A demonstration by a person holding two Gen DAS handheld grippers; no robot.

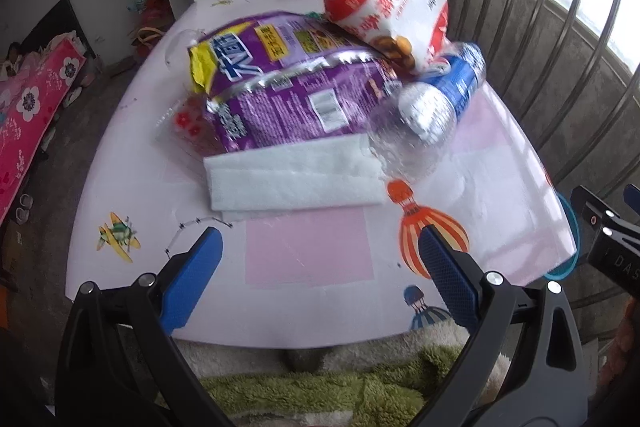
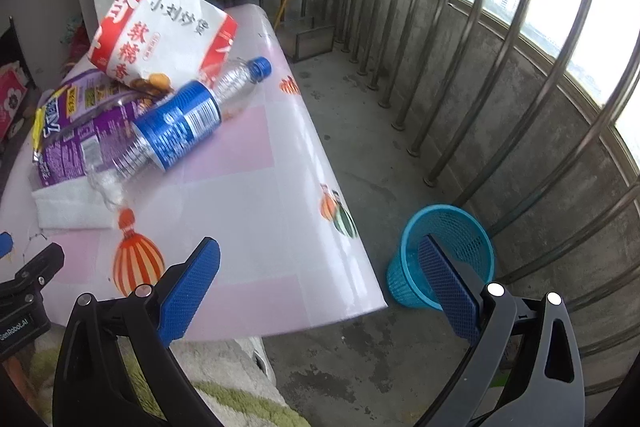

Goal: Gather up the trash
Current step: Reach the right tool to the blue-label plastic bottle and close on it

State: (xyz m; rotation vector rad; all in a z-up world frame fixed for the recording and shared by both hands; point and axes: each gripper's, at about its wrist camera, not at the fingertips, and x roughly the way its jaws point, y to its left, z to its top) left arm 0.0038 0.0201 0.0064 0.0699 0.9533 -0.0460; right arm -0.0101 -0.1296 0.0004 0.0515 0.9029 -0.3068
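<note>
Both grippers' jaws spread, empty; beyond, two snack bags (image 1: 304, 83), one bottle (image 2: 180, 123), one basket (image 2: 444, 255).

You get soft daylight through the barred windows (image 2: 520, 7), blown out white; the bottle (image 1: 440, 95) is motion-blurred, and fisheye edges bend darkly.

Glossy plastic snack bags (image 1: 296, 87), clear plastic bottle (image 2: 176, 125), rough concrete floor (image 2: 360, 155).

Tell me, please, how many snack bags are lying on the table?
2. The purple snack bag lies flat mid-table, under the bottle's base end. The red-and-white snack bag leans on the purple bag's far edge. More bags may be hidden beneath the pile.
</note>
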